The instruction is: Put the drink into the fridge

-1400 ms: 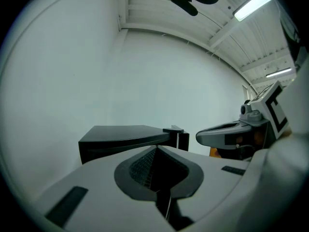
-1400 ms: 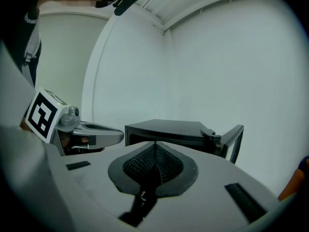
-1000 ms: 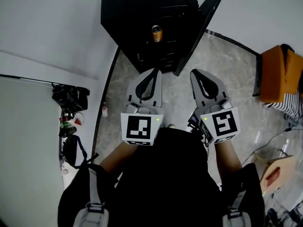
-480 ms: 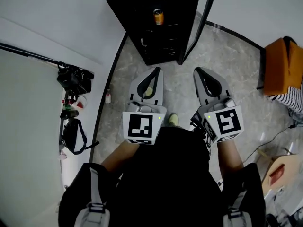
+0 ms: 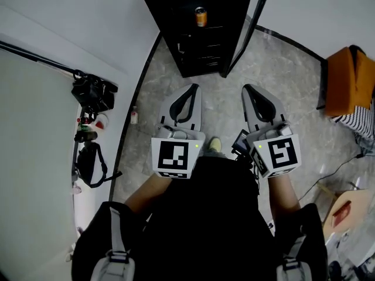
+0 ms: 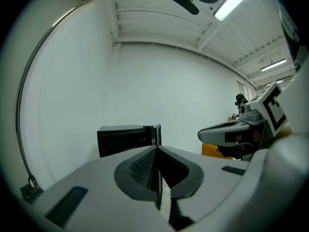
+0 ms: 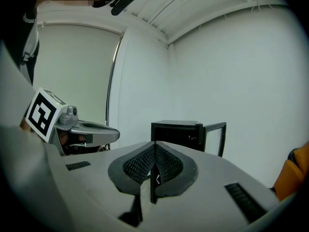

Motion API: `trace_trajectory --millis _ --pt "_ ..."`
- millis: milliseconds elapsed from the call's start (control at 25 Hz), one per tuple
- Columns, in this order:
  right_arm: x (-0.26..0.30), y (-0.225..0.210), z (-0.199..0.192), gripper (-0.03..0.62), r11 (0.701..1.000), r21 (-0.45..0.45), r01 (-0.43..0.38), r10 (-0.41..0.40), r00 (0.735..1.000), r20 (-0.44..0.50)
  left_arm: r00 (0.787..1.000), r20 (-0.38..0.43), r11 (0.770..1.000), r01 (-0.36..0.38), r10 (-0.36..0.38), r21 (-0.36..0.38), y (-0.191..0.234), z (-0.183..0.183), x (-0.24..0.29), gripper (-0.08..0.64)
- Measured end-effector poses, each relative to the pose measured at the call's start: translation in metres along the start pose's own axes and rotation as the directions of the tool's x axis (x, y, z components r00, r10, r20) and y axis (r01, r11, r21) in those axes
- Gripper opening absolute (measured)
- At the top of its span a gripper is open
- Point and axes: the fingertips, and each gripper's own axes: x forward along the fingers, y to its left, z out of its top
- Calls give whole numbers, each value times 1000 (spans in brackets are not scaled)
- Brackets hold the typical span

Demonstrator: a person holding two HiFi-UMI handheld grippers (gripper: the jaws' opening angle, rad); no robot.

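Left tongs (image 5: 193, 89), right tongs (image 5: 249, 90): closed, empty, drink (image 5: 201, 16) well ahead in fridge (image 5: 170, 10)

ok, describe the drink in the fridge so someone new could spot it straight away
Find the black cabinet fridge by the white wall at the top of the head view, its glass door swung open. On an upper shelf inside stands a small orange drink can with a silver top. It is the only bright thing on those dark shelves.

Polished, grey marbled stone floor (image 5: 287, 81), centre; matt black fridge (image 5: 193, 51), top; matt grey plastic left gripper (image 5: 194, 86) and right gripper (image 5: 245, 88); mesh-textured pads (image 6: 142, 166).
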Motion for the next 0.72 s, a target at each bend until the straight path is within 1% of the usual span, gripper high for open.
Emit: trace_trajectory --millis 200,280,360,560,640,720 --pt "3 13 0 15 1000 -12 0 0 1000 -5 1000 8 1000 -11 11 -1 14 -2 -14 11" --pt "5 16 -1 15 1000 -7 0 -1 1000 -9 1000 -7 1000 -14 14 7 19 -5 -18 11" --pt "2 16 -2 15 1000 7 -1 1 1000 -27 1000 -16 1000 -13 13 14 18 -6 -19 11" --pt "-3 14 -10 15 1000 24 -11 13 997 -73 1000 0 1000 -10 10 13 12 -3 -16 11" --pt "-4 11 -9 15 1000 15 -8 9 998 -56 1000 -5 1000 -4 4 17 7 -4 -16 11" --pt "-5 7 -5 15 1000 -1 3 -3 1000 -17 1000 -6 1000 2 -2 17 1 -5 -16 11"
